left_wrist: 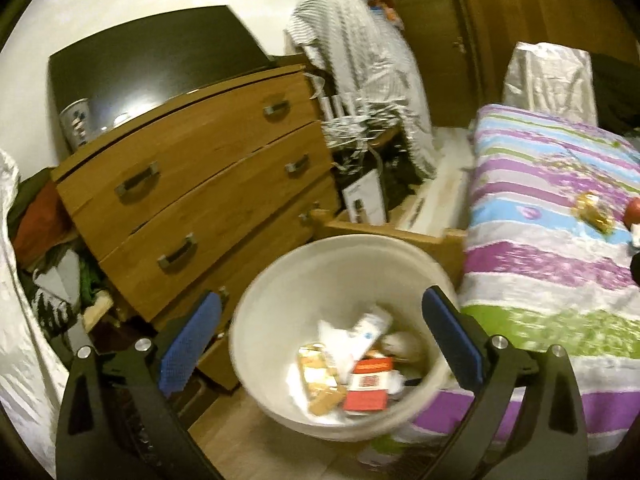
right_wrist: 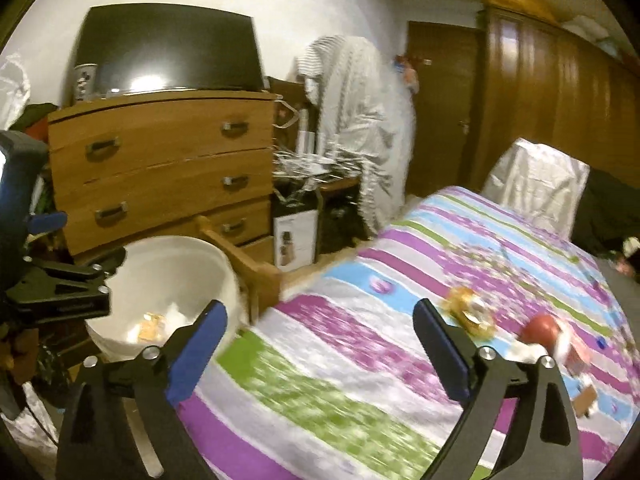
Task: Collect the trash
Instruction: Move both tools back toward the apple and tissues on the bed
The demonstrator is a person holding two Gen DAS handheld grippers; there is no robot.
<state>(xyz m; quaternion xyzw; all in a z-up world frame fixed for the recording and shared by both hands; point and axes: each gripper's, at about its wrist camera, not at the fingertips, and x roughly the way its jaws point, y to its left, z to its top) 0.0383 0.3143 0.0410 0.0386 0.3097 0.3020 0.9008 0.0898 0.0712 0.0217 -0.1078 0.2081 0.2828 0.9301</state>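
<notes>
A white round bin (left_wrist: 280,276) stands on the floor between the dresser and the bed, with cartons, paper and a red packet (left_wrist: 370,392) inside. My left gripper (left_wrist: 316,340) is open and empty, hanging just above the bin's mouth. The bin also shows in the right wrist view (right_wrist: 176,260), with the left gripper (right_wrist: 68,280) over it. My right gripper (right_wrist: 320,344) is open and empty above the striped bedspread (right_wrist: 360,360). On the bed lie a gold crumpled wrapper (right_wrist: 470,312), a red round item (right_wrist: 542,328) and small scraps (right_wrist: 580,360). The wrapper also shows in the left wrist view (left_wrist: 592,212).
A wooden dresser (left_wrist: 200,184) with a TV (left_wrist: 152,60) on top stands left of the bin. A wooden bed frame post (left_wrist: 452,240) is behind the bin. Clothes hang on a rack (left_wrist: 360,60). A wardrobe (right_wrist: 560,100) lines the far right wall.
</notes>
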